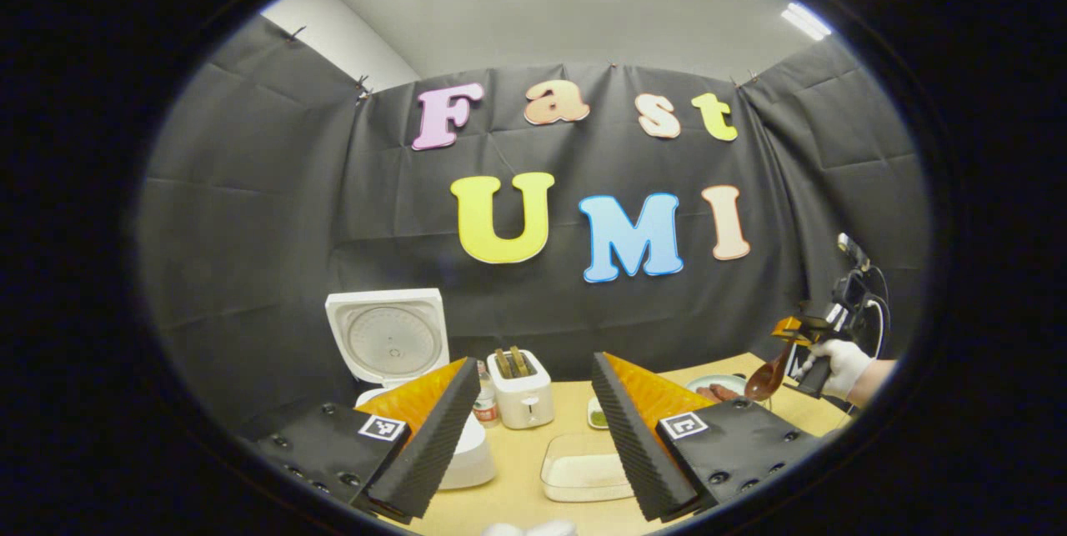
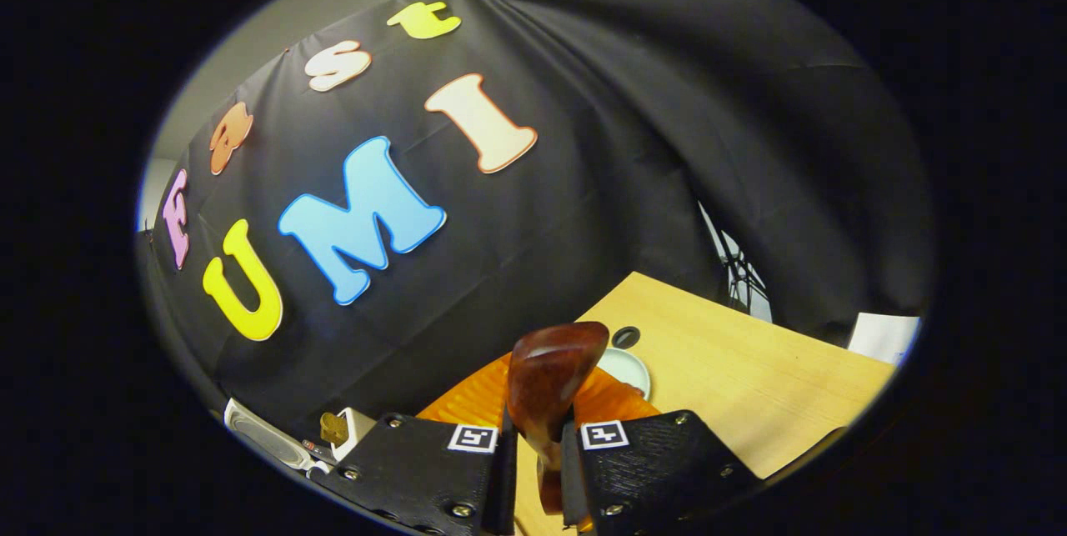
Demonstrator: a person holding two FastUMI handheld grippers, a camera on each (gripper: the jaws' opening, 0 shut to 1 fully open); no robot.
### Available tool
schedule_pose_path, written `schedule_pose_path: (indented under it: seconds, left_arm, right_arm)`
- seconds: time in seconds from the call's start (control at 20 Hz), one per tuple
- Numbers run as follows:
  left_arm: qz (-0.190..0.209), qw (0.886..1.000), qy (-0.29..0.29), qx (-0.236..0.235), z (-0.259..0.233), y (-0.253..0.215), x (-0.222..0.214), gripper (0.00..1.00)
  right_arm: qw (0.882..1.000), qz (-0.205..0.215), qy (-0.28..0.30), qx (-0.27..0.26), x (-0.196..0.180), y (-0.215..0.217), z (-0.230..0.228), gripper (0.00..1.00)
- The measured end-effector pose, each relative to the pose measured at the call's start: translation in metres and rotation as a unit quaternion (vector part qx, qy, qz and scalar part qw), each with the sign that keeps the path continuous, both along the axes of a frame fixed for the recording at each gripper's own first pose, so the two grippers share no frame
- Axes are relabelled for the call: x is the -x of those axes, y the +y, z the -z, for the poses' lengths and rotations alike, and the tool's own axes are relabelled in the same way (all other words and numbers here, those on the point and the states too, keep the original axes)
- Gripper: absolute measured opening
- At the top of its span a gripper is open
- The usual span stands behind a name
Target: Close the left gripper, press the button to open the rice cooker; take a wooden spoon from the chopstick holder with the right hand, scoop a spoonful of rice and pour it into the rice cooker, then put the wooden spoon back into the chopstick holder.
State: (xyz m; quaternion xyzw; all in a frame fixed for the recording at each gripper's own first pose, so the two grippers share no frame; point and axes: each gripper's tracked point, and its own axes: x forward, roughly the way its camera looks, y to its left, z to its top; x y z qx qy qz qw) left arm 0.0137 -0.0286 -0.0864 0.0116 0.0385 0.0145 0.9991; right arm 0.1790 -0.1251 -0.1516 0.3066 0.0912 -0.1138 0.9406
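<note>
Left gripper view: left gripper sits low over the tabletop, fingers spread wide, nothing between them. Rice cooker is ahead and partly behind the left finger, lid flipped up and standing upright, inner plate facing the camera. White toaster is straight ahead between the fingers, a small bottle just beside it on its left. Clear shallow container lies on the tabletop between the fingertips, closer in. A plate with dark food pieces peeks out behind the right finger. Far right: the right gripper held by a gloved hand, raised above the tabletop, with the wooden spoon hanging from it, bowl end down, above the plate area.

Right gripper view: camera is tilted, looking up at the booth wall. Right gripper is pinching the wooden spoon by its handle, both fingers pressed against it; spoon bowl sticks out ahead and up, past the fingertips. Can't tell whether there's rice in the bowl. Beyond the spoon, ahead-right: tabletop with a small white dish and a dark round hole just behind it. Low left of the fingers: edge of the toaster and part of a white appliance, too cut off to identify.
</note>
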Motion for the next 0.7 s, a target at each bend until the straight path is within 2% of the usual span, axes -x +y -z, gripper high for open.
schedule_pose_path:
  seconds: [0.2, 0.7]
  left_arm:
    - [0.001, 1.0, 0.003, -0.011, -0.001, -0.023, -0.009, 0.94]
    - [-0.02, 0.999, 0.018, -0.036, 0.011, -0.034, -0.019, 0.94]
  right_arm:
    - [1.0, 0.003, 0.017, -0.003, -0.006, -0.018, 0.027, 0.22]
    - [0.997, -0.016, 0.076, 0.0, -0.023, -0.009, 0.111, 0.22]
